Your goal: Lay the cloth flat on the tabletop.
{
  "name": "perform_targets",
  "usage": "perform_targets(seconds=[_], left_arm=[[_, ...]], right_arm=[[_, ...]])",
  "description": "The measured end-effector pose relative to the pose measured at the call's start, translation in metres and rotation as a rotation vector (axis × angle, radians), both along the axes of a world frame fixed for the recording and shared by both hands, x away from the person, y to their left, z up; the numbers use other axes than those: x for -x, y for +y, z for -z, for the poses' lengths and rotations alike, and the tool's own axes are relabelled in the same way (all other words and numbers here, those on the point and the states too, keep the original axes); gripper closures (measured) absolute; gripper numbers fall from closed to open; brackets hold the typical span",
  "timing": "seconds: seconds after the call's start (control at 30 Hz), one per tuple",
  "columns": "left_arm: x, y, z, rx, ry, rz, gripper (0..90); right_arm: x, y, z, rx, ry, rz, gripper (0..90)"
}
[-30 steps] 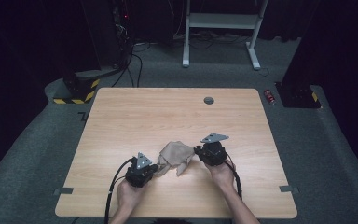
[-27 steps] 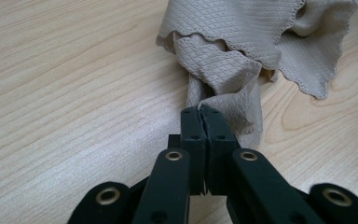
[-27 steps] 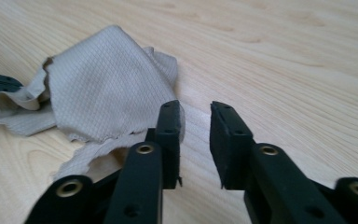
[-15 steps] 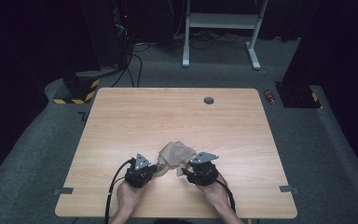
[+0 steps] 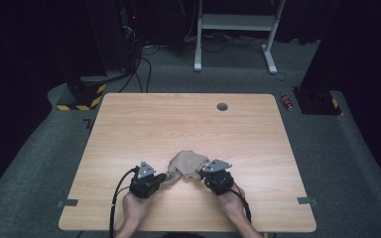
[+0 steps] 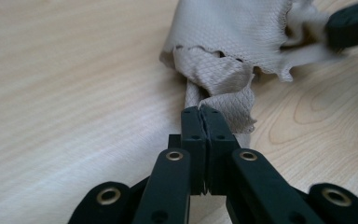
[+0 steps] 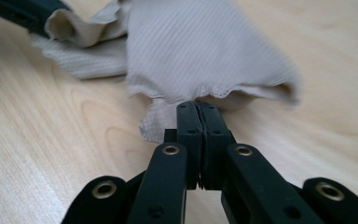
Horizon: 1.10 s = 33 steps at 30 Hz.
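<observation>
Between both tools, cloth (image 5: 188,162) on table (image 5: 178,124); left tool (image 6: 200,112) & right tool (image 7: 198,106) clamped, prob. pinching edges.

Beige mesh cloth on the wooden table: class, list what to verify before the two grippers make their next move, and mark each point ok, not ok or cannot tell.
1. Left gripper shut on an edge of the crumpled beige mesh cloth: ok.
2. Right gripper has just closed on the cloth's opposite edge: ok.
3. Both grips deep enough to survive a pull: cannot tell.
4. Cloth lying on the light wooden table, away from its edges: ok.
5. Cloth free of folds: not ok, bunched between the grippers.
</observation>
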<state>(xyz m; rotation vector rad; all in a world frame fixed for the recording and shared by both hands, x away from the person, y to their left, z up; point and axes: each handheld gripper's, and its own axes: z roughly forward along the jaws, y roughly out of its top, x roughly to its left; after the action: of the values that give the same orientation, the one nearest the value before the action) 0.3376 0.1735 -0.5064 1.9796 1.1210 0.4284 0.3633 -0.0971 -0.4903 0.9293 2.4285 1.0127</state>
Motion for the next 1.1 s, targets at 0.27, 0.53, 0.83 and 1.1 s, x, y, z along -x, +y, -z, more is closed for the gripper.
perform_targets(seconds=[0.27, 0.53, 0.83, 1.1], left_arm=[[-0.013, 0.008, -0.006, -0.022, -0.011, -0.036, 88.4], [-0.02, 0.015, -0.005, -0.02, 0.012, -0.082, 70.6], [-0.017, 0.0, -0.015, -0.029, -0.026, -0.025, 50.5], [-0.023, -0.004, -0.003, -0.068, 0.021, -0.018, 55.1]], right_arm=[[-0.02, -0.028, -0.032, -0.009, -0.066, 0.087, 88.4], [-0.038, -0.033, -0.014, -0.006, 0.02, 0.161, 69.7], [-0.004, -0.006, -0.016, -0.054, 0.006, -0.024, 74.1], [-0.023, 0.026, 0.009, 0.023, 0.09, -0.029, 63.0]])
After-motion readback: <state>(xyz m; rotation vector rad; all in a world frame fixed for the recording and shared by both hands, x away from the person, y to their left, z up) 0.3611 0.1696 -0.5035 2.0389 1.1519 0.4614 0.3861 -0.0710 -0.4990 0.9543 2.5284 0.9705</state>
